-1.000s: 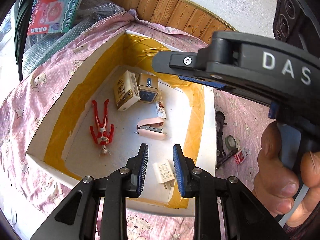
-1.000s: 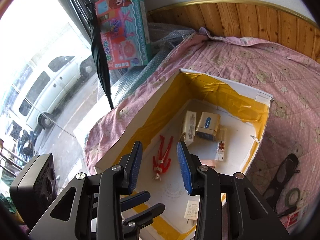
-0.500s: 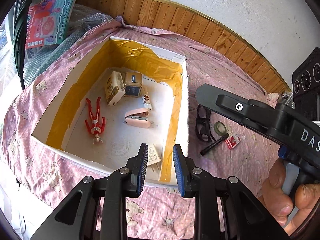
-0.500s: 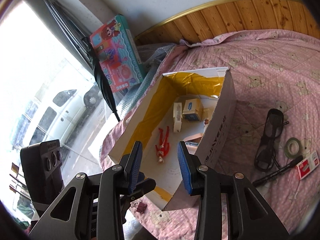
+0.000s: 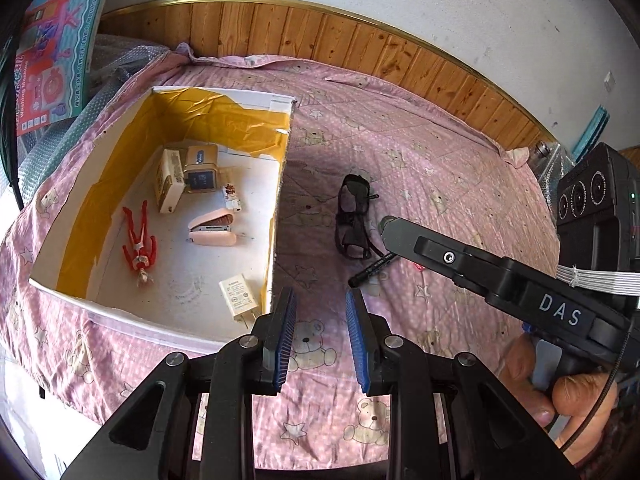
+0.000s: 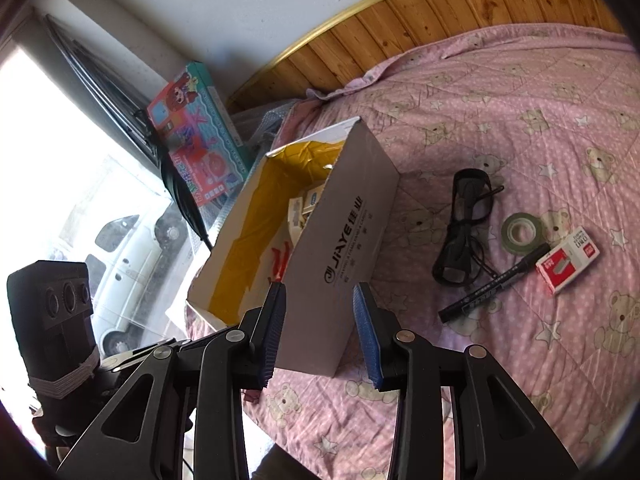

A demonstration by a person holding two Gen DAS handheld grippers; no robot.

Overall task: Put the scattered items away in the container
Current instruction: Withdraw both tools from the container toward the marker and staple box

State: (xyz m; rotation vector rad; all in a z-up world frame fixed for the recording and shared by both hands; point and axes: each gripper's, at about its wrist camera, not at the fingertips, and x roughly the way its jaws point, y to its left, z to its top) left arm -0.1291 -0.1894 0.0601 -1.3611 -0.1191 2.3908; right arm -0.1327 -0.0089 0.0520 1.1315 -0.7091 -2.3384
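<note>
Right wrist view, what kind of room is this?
Probably a bedroom at home: a pink teddy-bear quilt covers a bed, wood panelling lines the wall behind it, and a window looks out on a parked car.

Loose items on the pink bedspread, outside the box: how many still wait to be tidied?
4, all right of the box: the glasses, the tape roll, the black marker and the red staple box. Others may be out of view.

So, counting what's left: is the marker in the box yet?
Out. The marker lies on the bedspread, beside the box.
</note>
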